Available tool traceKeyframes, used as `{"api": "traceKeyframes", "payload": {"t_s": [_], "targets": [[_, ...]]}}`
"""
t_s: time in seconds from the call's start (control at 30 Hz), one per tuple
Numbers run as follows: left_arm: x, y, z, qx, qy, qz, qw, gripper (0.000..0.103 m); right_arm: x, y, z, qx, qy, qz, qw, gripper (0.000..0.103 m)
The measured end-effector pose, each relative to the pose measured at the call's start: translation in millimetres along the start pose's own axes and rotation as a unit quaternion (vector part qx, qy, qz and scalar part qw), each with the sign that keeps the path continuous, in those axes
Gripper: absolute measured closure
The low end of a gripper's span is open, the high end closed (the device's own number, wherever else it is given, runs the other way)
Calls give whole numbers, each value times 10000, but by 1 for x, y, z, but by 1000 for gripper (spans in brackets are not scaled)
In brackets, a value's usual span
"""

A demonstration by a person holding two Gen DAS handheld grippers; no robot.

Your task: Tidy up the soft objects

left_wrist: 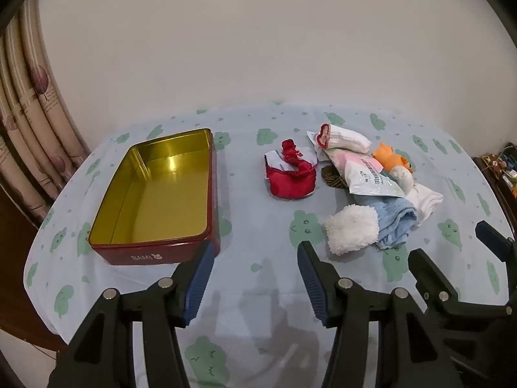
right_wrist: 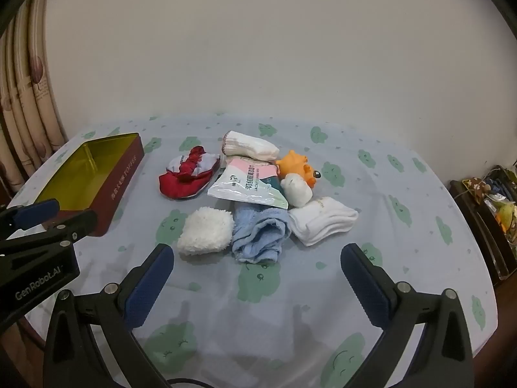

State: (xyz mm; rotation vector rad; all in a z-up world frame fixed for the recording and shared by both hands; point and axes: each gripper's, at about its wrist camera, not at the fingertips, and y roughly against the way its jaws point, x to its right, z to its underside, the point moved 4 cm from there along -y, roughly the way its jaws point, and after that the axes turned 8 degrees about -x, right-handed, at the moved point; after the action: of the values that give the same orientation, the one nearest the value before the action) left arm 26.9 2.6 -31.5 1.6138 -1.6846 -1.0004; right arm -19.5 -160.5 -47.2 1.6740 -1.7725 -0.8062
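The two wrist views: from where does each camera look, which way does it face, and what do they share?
Left wrist: sits behind the left tongs, facing forward over the table toward the empty red tin; the right tongs show at right.
Right wrist: sits behind the right tongs, facing the pile around the blue towel; the left tongs show at left.
Shared: tin, pile, white fluffy ball, wall.

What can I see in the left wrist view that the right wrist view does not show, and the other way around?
Only the left wrist view shows the tin's "BAMI" front and a dark woven item beside the red pouch.

Only the right wrist view shows the tin's lettered long side and the whole white socks.

Both show the fluffy white ball, blue towel, orange toy, and both open, empty hand-held grippers: left, right.
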Motion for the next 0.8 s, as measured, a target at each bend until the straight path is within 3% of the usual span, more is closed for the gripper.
{"api": "traceKeyframes", "payload": {"t_s": [0.8], "targets": [[-4, -2, 3, -28, 36, 30, 10000, 48, -2, -1, 2, -7, -15, -21, 10000, 1]]}}
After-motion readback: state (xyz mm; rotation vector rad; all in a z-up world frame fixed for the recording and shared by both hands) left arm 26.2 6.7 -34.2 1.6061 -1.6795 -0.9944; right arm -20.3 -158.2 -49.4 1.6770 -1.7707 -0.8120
